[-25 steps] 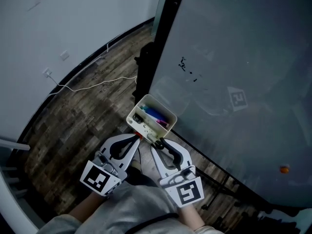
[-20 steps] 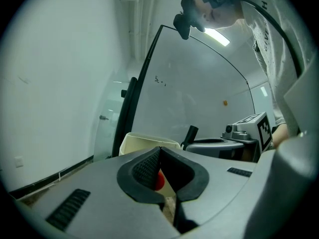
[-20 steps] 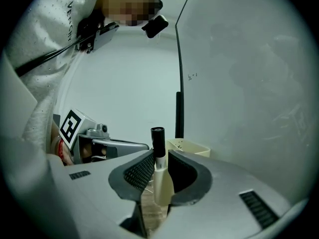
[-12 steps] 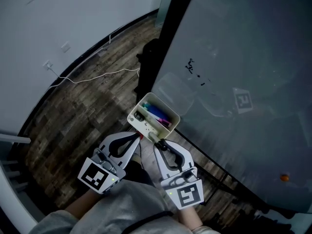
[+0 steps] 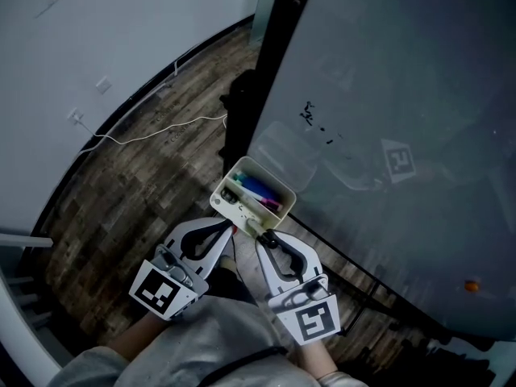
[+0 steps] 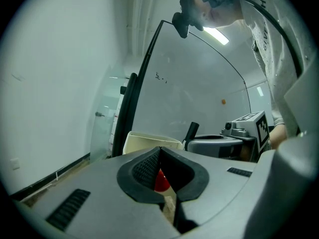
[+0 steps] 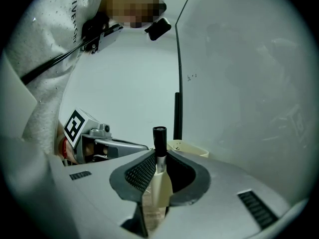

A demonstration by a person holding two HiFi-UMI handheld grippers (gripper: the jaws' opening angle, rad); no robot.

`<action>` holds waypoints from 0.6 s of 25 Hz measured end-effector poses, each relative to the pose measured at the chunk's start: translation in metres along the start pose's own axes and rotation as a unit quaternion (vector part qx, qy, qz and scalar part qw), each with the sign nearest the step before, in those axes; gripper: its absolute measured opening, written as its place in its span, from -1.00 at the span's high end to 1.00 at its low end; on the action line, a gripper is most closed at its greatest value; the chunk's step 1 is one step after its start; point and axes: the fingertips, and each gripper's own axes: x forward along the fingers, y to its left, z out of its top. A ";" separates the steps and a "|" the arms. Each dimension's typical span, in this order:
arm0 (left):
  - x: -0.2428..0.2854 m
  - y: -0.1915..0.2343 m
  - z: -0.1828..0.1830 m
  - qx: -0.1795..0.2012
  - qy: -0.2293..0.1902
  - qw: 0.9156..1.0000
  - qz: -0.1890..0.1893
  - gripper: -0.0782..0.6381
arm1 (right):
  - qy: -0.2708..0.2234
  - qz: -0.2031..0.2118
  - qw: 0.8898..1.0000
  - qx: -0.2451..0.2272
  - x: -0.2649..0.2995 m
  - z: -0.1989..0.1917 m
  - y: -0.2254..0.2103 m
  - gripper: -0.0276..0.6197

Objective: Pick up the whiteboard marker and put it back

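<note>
The right gripper (image 7: 158, 157) is being closed on the marker (image 7: 159, 138), which is held upright, black cap up, low centre of frame. The left gripper (image 6: 159, 152) is seen shut, something red glimpsed behind its tips. Both are parked at the tray (image 5: 228, 205) under the whiteboard (image 5: 387, 95).
</note>
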 end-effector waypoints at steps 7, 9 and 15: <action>0.002 0.000 0.005 0.002 -0.003 1.000 -0.017 0.74 | -0.007 -0.008 1.000 0.002 0.002 0.014 -0.004 0.68; 0.002 0.000 0.007 0.003 -0.004 1.000 -0.021 0.74 | -0.009 -0.009 1.000 0.002 0.002 0.018 -0.004 0.68; 0.002 0.000 0.012 0.007 -0.005 1.000 -0.030 0.74 | -0.014 -0.007 1.000 0.004 0.001 0.031 -0.006 0.68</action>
